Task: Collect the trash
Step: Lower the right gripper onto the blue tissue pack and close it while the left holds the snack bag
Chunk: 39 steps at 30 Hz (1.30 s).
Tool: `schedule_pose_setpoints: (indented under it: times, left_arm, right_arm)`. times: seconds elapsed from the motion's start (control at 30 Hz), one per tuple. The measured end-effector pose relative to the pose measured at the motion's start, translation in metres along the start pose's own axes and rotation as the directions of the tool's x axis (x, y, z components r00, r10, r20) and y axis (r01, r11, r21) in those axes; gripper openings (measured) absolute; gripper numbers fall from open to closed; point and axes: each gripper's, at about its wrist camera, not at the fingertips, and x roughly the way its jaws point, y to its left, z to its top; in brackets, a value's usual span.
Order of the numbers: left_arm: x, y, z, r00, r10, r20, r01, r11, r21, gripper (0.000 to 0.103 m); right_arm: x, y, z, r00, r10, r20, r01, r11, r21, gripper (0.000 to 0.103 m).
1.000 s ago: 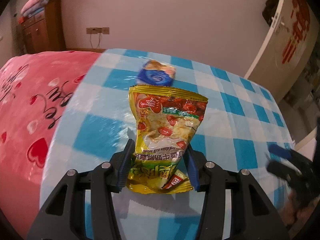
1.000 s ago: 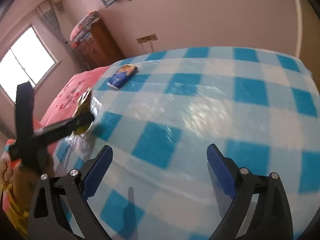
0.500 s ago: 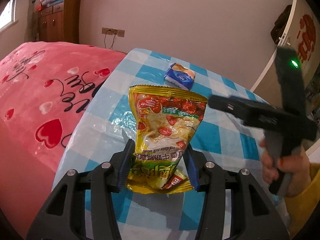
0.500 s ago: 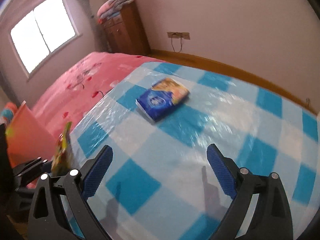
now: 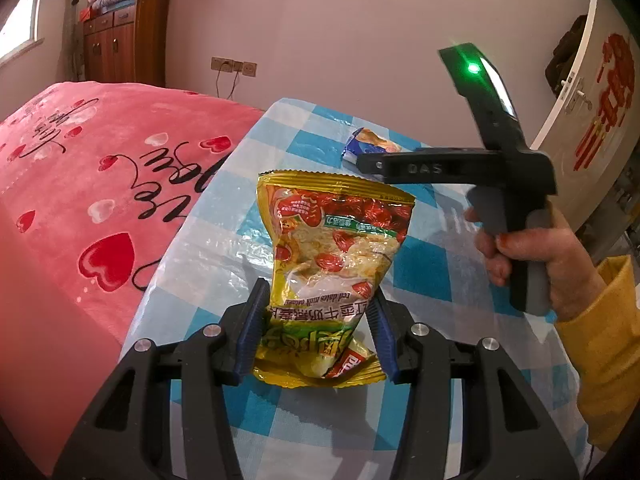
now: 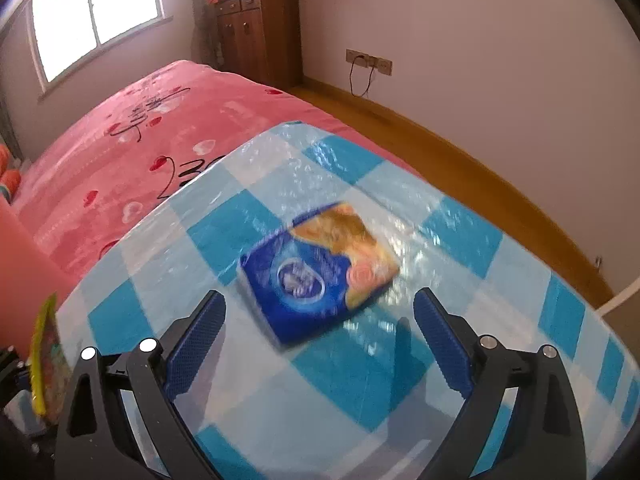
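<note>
Inspecting from the left: the pink bedspread (image 5: 100,184) borders the table (image 5: 224,240), which carries a blue-and-white checked plastic cloth. The left gripper (image 5: 316,322) is clenched on the yellow snack packet (image 5: 336,248), its blue pads pressing the lower third from either side, so that the film buckles inward there. The packet stands upright above the cloth, the top seal free. Judged from the crumpling, it is light, thin foil film, soft and largely empty; it should tolerate a firm squeeze but could slide out of smooth pads if tilted sharply.

Further right, the blue packet (image 6: 320,268) lies flat on the cloth, toward the table's far end, partly hidden in the left wrist view behind the right gripper's body. The right gripper (image 6: 320,336) hangs above and just short of it with jaws released and spread wide, nothing between them. The person's hand (image 5: 532,256), in a yellow sleeve (image 5: 604,344), grips the handle.

The blue packet appears flat, glossy and slightly plump, probably light and slippery. Lying flush, it offers little edge; the best hold is judged to be across its narrower width, pads driven down to the cloth on both long sides. Risk: the glossy cloth may let the packet skid away.
</note>
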Motion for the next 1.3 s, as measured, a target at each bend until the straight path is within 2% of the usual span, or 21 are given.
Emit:
schedule_pose_setpoints:
  times: [0.17,0.37,0.6,0.93,1.17,1.3]
  left_arm:
    - [0.002,0.002,-0.002,1.000,0.000,-0.005,0.000,1.000,-0.003,0.050]
    - [0.003,0.003,-0.001,1.000,0.006,-0.001,-0.006,1.000,-0.004,0.050]
    - [0.002,0.000,-0.002,1.000,0.020,-0.002,-0.020,1.000,0.004,0.050]
    - [-0.001,0.000,-0.005,0.999,0.044,0.005,-0.044,0.999,0.005,0.050]
    - [-0.004,0.000,-0.009,0.999,0.053,0.009,-0.053,0.999,-0.004,0.050]
    - [-0.005,-0.001,-0.013,0.998,0.057,0.011,-0.057,0.998,-0.005,0.050]
  right_arm:
    - [0.016,0.006,0.008,0.999,-0.013,-0.030,0.011,0.999,-0.049,0.094]
    - [0.022,0.004,0.009,1.000,0.013,-0.028,-0.014,0.999,-0.042,0.094]
    - [0.013,0.008,0.004,0.999,0.033,-0.022,-0.035,0.997,-0.068,0.081]
    - [-0.004,0.012,-0.019,1.000,0.026,0.000,-0.026,0.999,-0.040,0.074]
    - [-0.026,0.013,-0.045,0.999,0.039,0.003,-0.039,0.999,0.029,0.072]
    - [-0.044,0.012,-0.061,0.999,0.046,0.019,-0.047,0.997,0.068,0.067]
